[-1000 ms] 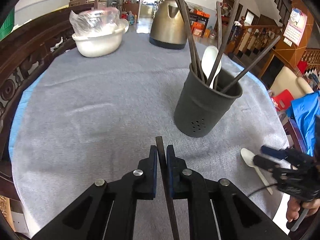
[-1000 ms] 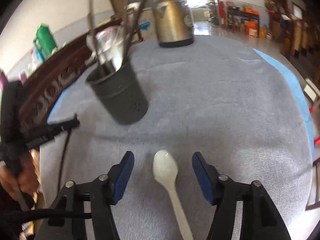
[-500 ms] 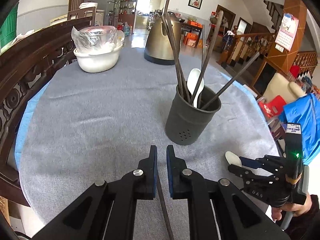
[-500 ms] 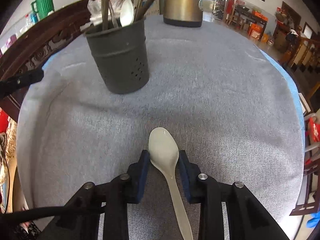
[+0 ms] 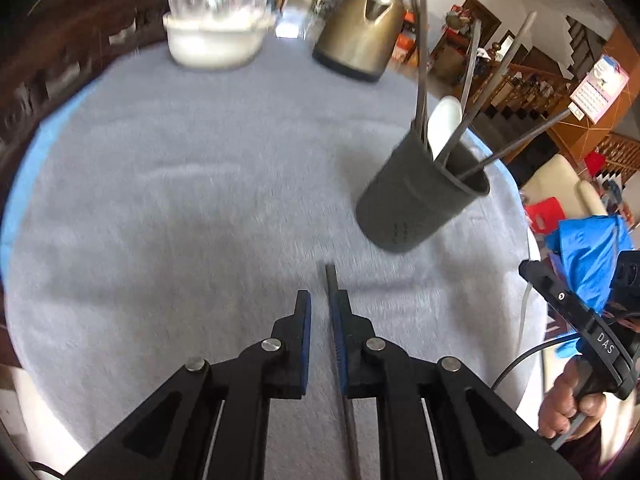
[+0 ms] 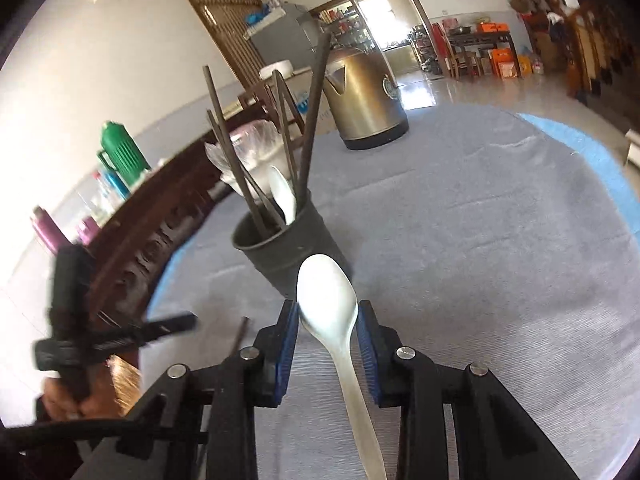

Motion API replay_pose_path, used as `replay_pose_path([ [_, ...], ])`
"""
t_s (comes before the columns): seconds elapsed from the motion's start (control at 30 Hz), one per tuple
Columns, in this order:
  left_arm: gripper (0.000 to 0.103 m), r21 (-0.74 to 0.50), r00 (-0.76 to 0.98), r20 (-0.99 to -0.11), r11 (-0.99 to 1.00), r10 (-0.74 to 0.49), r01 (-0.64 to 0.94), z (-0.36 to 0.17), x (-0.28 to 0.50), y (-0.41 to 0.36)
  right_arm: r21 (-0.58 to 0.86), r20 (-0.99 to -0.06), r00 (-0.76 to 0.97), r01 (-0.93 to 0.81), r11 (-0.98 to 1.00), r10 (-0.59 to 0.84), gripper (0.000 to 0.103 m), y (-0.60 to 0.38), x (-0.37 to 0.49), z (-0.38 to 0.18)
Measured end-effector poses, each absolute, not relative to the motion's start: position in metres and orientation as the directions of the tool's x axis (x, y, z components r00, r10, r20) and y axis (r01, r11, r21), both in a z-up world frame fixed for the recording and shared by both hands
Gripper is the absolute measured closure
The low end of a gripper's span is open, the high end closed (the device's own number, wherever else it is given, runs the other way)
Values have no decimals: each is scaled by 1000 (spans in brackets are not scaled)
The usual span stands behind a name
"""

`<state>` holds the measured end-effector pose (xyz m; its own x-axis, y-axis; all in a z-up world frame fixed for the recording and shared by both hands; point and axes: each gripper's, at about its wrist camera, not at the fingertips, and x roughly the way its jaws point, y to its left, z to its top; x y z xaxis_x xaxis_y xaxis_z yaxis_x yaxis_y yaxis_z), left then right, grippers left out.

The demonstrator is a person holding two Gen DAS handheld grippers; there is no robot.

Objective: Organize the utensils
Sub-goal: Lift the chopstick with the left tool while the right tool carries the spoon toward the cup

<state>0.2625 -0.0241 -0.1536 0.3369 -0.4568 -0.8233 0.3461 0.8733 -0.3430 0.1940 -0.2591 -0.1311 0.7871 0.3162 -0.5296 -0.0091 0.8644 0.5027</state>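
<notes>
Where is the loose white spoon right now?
In the right wrist view, the spoon sits clamped in the right gripper, bowl forward, just in front of the holder.

A white plastic spoon [image 6: 329,312] sits low in the middle of the right wrist view, bowl up and away, handle running down to the lower edge. Behind it a dark round holder [image 6: 288,248] stands on the grey table [image 6: 480,240], filled with long dark chopsticks [image 6: 224,160] and another white spoon [image 6: 282,196]. In the left wrist view, one more dark chopstick [image 5: 331,284] lies lengthwise at lower centre.
</notes>
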Motion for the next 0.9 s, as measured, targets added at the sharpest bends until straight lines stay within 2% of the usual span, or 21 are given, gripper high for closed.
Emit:
replay_pose_path([
  [0.07, 89, -338, 322, -831, 872, -453, 355, -158, 259, -30, 520, -509, 792, -29, 853, 337, 71, -255, 193, -130],
  [0.13, 75, -336, 309, -834, 865, -457, 371, -161, 257, -38, 515, -508, 791, -38, 856, 341, 71, -252, 196, -134],
  [0.17, 72, -335, 304, -836, 863, -457, 377, -162, 256, -43, 514, -508, 790, -43, 857, 344, 71, -250, 197, -134],
  [0.37, 72, -312, 250, -876, 880, -413, 359, -184, 261, -56, 509, -505, 786, -60, 858, 355, 71, -246, 193, -139],
  [0.4, 75, -318, 249, -874, 880, -417, 353, -186, 262, -56, 511, -504, 787, -62, 857, 357, 71, -246, 192, -139],
  [0.5, 95, -318, 259, -871, 881, -418, 351, -187, 263, -54, 518, -500, 787, -62, 853, 361, 71, -247, 192, -141],
  [0.73, 96, -347, 310, -832, 868, -460, 354, -168, 259, -40, 536, -445, 820, -78, 841, 360, 71, -251, 189, -134],
  [0.9, 96, -357, 408, -759, 849, -507, 390, -118, 261, -34, 563, -322, 883, -111, 819, 341, 71, -258, 191, -110],
])
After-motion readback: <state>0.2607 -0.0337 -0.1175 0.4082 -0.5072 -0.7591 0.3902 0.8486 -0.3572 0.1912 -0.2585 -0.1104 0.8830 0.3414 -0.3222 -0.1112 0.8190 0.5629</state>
